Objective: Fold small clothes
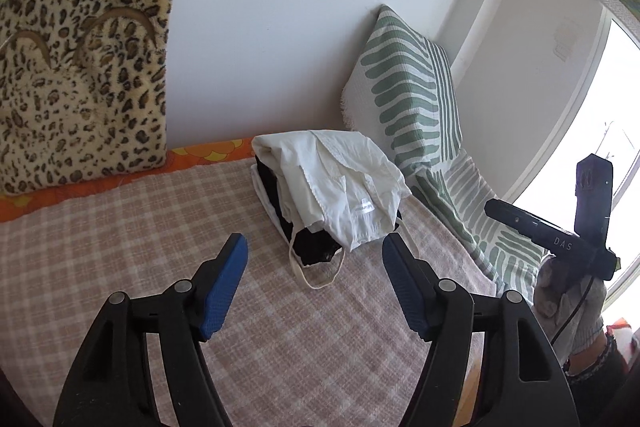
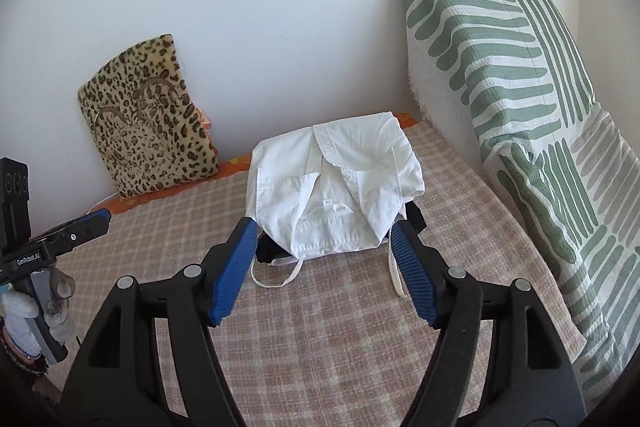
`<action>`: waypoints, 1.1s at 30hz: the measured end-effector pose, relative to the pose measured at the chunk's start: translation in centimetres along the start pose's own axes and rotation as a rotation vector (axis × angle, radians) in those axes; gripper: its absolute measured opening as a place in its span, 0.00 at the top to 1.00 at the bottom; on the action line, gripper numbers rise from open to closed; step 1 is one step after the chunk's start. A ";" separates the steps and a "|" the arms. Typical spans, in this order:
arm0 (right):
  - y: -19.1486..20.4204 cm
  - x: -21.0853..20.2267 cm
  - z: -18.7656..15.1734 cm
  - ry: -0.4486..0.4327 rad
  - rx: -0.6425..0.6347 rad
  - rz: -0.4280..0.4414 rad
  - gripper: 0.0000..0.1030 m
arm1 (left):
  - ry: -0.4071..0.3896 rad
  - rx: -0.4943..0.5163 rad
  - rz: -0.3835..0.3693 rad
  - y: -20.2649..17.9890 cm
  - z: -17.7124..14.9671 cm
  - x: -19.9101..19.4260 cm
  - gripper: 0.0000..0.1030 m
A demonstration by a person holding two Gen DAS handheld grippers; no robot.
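Hovering with both sets of fingers spread and empty: right gripper (image 2: 324,243) just short of white garment (image 2: 336,187) piled on bed (image 2: 320,327), left gripper (image 1: 314,259) further back. Risk: snagging the loose strap (image 2: 276,277) or the black item (image 1: 316,251) underneath, dragging the stack.

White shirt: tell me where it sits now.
The white shirt lies on the checked blanket atop dark clothes, ahead of both open grippers, between the leopard cushion and green striped pillow.
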State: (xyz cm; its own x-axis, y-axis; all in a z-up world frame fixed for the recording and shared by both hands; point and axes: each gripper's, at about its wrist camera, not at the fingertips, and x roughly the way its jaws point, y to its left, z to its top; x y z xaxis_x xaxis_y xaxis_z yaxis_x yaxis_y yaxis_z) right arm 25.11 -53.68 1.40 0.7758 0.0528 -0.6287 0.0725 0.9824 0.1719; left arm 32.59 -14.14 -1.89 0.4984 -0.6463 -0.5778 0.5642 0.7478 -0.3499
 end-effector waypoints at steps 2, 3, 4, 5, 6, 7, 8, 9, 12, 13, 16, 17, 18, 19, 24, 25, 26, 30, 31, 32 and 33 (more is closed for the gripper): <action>1.2 -1.2 -1.1 -0.013 -0.010 -0.008 0.27 | -0.011 0.016 0.012 -0.5 -1.1 -1.6 0.28; 1.7 -1.7 -1.6 -0.015 -0.015 -0.014 0.23 | -0.012 0.029 0.021 -0.8 -1.6 -2.2 0.28; 2.3 -2.1 -2.1 -0.019 -0.024 -0.027 0.22 | -0.017 0.046 0.033 -1.3 -2.2 -3.0 0.28; 2.9 -2.6 -2.7 -0.026 -0.034 -0.039 0.21 | -0.021 0.065 0.043 -1.7 -2.7 -3.6 0.28; 3.4 -3.1 -3.3 -0.032 -0.041 -0.048 0.21 | -0.026 0.087 0.052 -2.1 -3.2 -4.2 0.27; 3.8 -3.5 -3.9 -0.037 -0.043 -0.053 0.21 | -0.035 0.108 0.055 -2.6 -3.7 -4.9 0.26; 4.2 -3.9 -4.4 -0.041 -0.044 -0.055 0.21 | -0.045 0.125 0.062 -3.0 -4.2 -5.6 0.24; 4.6 -4.2 -4.9 -0.047 -0.047 -0.062 0.21 | -0.062 0.137 0.069 -3.4 -4.6 -6.2 0.22; 5.9 -5.0 -6.5 -0.075 -0.081 -0.103 0.15 | -0.086 0.164 0.069 -4.0 -5.8 -7.3 0.21; 6.2 -5.2 -6.8 -0.080 -0.087 -0.106 0.14 | -0.090 0.171 0.073 -4.2 -6.1 -7.6 0.21; 6.6 -5.7 -7.6 -0.103 -0.068 -0.102 0.13 | -0.097 0.185 0.073 -4.5 -7.1 -8.4 0.21; 6.7 -5.8 -7.8 -0.111 -0.065 -0.104 0.12 | -0.097 0.189 0.080 -4.5 -7.3 -8.5 0.21; 6.8 -5.9 -8.0 -0.121 -0.062 -0.109 0.10 | -0.097 0.193 0.087 -4.5 -7.6 -8.6 0.21; 6.9 -6.0 -8.2 -0.132 -0.059 -0.118 0.09 | -0.100 0.199 0.098 -4.5 -7.8 -8.7 0.21; 7.2 -5.8 -9.0 -0.138 -0.054 -0.125 0.06 | -0.082 0.214 0.139 -4.7 -9.0 -8.7 0.21; 7.2 -5.8 -9.1 -0.138 -0.053 -0.125 0.06 | -0.079 0.215 0.139 -4.7 -9.2 -8.7 0.21; 7.3 -5.8 -9.2 -0.139 -0.054 -0.128 0.06 | -0.080 0.218 0.142 -4.8 -9.4 -8.8 0.21; 7.2 -5.6 -9.3 -0.141 -0.053 -0.131 0.06 | -0.090 0.220 0.151 -5.0 -9.5 -9.1 0.17; 7.1 -5.6 -9.3 -0.143 -0.050 -0.131 0.06 | -0.084 0.215 0.150 -5.1 -9.5 -9.1 0.14; 7.0 -5.7 -9.4 -0.144 -0.047 -0.134 0.06 | -0.079 0.209 0.149 -5.1 -9.5 -9.1 0.13; 6.9 -5.7 -9.5 -0.145 -0.043 -0.136 0.06 | -0.080 0.205 0.148 -5.0 -9.4 -9.2 0.11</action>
State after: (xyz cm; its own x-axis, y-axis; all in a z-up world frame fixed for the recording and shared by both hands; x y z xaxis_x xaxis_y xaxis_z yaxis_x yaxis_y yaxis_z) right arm 15.24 -45.49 -1.03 0.8429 -0.1039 -0.5280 0.1583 0.9856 0.0588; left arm 18.94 -10.54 -1.77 0.6313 -0.5483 -0.5485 0.5986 0.7941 -0.1049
